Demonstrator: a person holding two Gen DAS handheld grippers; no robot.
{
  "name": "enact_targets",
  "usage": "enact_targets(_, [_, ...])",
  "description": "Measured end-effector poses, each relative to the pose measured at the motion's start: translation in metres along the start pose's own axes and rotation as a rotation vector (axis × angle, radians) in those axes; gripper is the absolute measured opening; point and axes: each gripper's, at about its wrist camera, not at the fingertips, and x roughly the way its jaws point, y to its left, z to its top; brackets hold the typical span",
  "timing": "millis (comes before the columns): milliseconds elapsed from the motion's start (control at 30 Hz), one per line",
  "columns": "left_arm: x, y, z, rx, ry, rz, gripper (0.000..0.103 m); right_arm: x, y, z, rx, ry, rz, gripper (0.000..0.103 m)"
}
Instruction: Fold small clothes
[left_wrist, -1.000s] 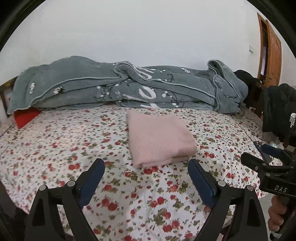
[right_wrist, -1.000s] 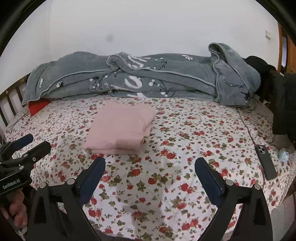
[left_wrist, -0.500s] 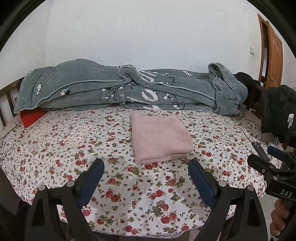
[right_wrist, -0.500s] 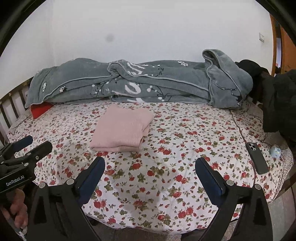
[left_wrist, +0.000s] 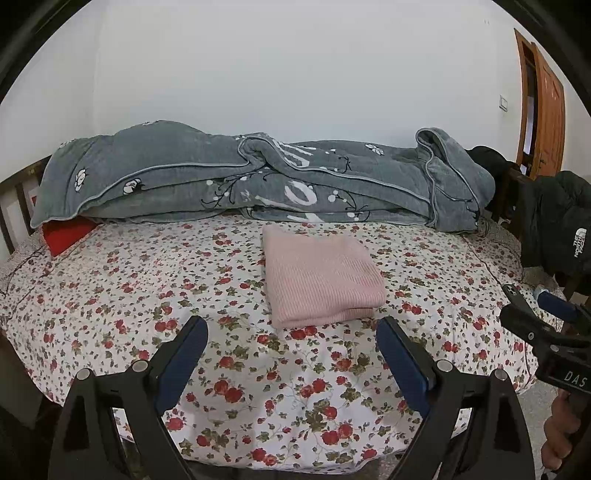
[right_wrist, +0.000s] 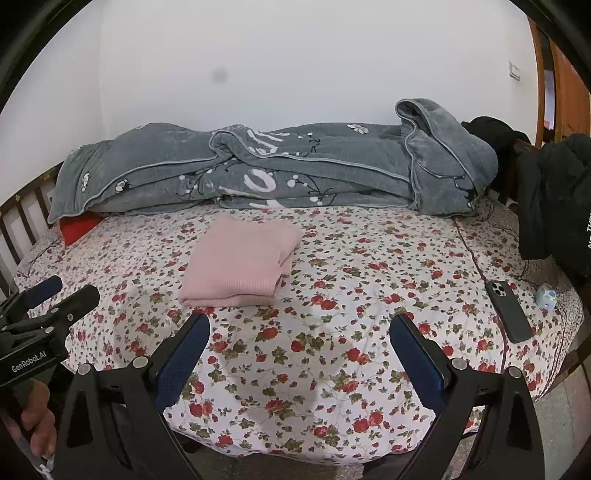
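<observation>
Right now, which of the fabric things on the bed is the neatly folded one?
The pink garment in the middle of the floral sheet. The grey blanket behind it is bunched along the wall.

Pink folded garment (left_wrist: 319, 275): soft ribbed knit, matt. Bed sheet (left_wrist: 110, 280): thin printed cotton-like cloth, matt, lightly creased. Grey blanket (left_wrist: 236, 184): thick fleecy cloth, plush, with smooth piped edging. Left gripper (left_wrist: 291, 345) and right gripper (right_wrist: 300, 343): matt black plastic frames, dark blue textured pads, small shiny metal bolts. Phone (right_wrist: 509, 311): smooth dark case, slight sheen. Door (left_wrist: 548, 110): varnished wood, glossy. Black jacket (left_wrist: 561, 225): smooth synthetic cloth.
</observation>
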Motion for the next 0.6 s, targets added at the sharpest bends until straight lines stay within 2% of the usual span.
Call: enact_targets(600, [-0.0033, 0.0013, 0.0017, 0.004, -0.003, 0.0, 0.094, -0.0054, -0.002, 0.0, 0.01, -0.007, 0.001, 0.097])
